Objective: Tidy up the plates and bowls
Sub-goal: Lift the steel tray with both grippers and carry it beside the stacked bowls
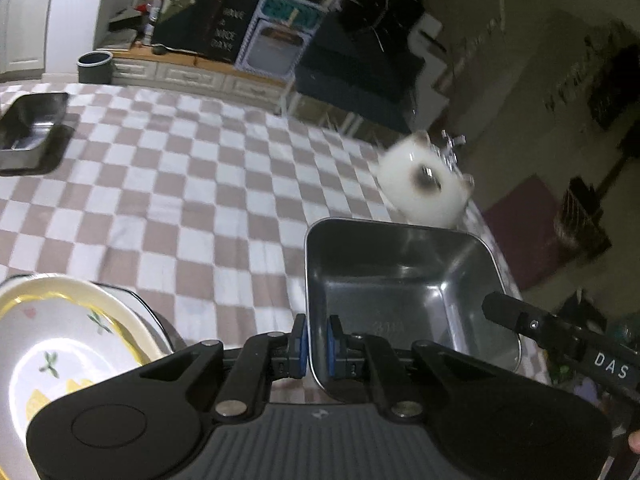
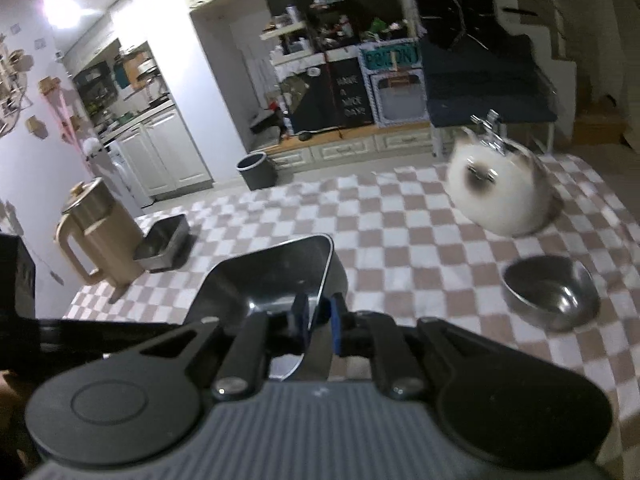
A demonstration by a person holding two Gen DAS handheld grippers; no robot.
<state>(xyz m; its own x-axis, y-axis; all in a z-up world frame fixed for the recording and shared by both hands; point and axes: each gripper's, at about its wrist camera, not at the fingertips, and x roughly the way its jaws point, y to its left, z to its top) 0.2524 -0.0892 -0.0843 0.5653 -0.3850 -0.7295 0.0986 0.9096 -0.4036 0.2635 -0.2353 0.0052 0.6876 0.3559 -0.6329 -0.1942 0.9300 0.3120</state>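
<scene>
A square steel bowl (image 1: 400, 280) hangs over the checked tablecloth (image 1: 180, 184). My left gripper (image 1: 316, 344) is shut on its near wall, blue pads pressing both sides. In the right wrist view the same bowl (image 2: 272, 280) has its corner wall running between the pads of my right gripper (image 2: 318, 320), which stand slightly apart from it. That right gripper's finger (image 1: 504, 308) shows over the bowl's right rim. A flowered plate with a yellow rim (image 1: 60, 340) lies at lower left. A round steel bowl (image 2: 552, 292) sits at right.
A second square steel bowl (image 2: 164, 240) stands at the table's far left, beside a beige lidded jug (image 2: 92, 232). A blurred white round pot with a metal top (image 2: 500, 192) is at the far right. A grey bin (image 2: 256, 170) stands on the floor beyond.
</scene>
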